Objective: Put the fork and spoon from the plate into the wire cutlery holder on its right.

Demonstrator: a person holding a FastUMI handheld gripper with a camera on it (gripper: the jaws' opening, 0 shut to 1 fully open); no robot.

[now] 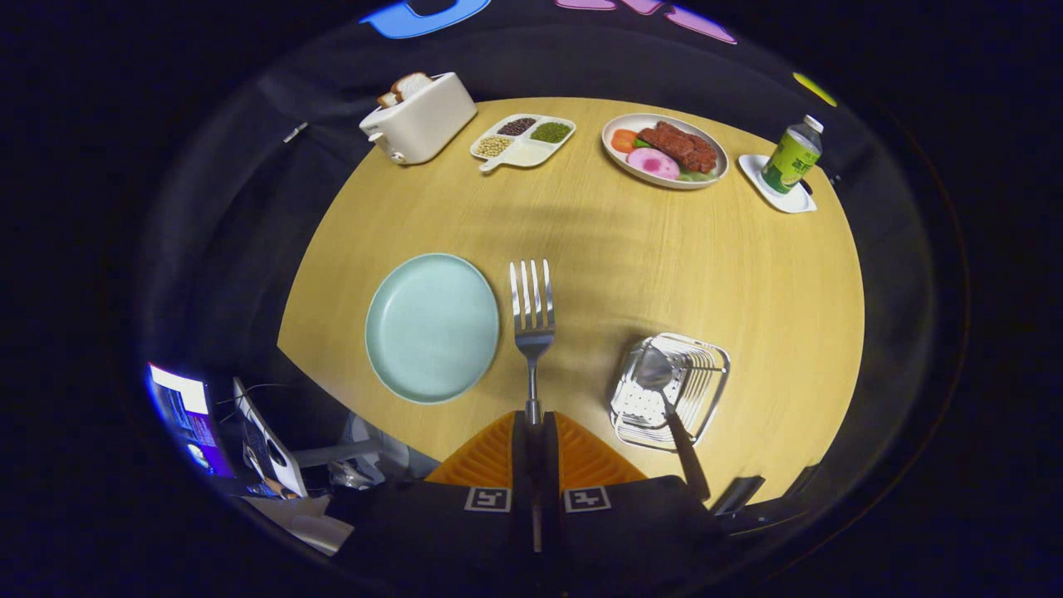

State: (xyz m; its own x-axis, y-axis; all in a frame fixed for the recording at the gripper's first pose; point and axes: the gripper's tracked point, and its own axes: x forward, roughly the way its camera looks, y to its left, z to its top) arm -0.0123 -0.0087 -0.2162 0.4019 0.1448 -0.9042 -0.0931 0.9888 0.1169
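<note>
Fork in your claw, spoon already in the holder.

Your claw (532, 423) is clamped on the fork (532, 320) by its handle, tines pointing ahead over the bench (664, 249). The pale green plate (432, 326) sits bare just left of the fork. To the right, the wire cutlery holder (671, 390) has the spoon (664, 399) in it, handle sticking out toward you.

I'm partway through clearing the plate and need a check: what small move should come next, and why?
Probably carry the fork rightward over the wire cutlery holder. The tongs are shut on the fork's handle, tines pointing ahead; the plate is bare, and the spoon already rests in the holder.
</note>
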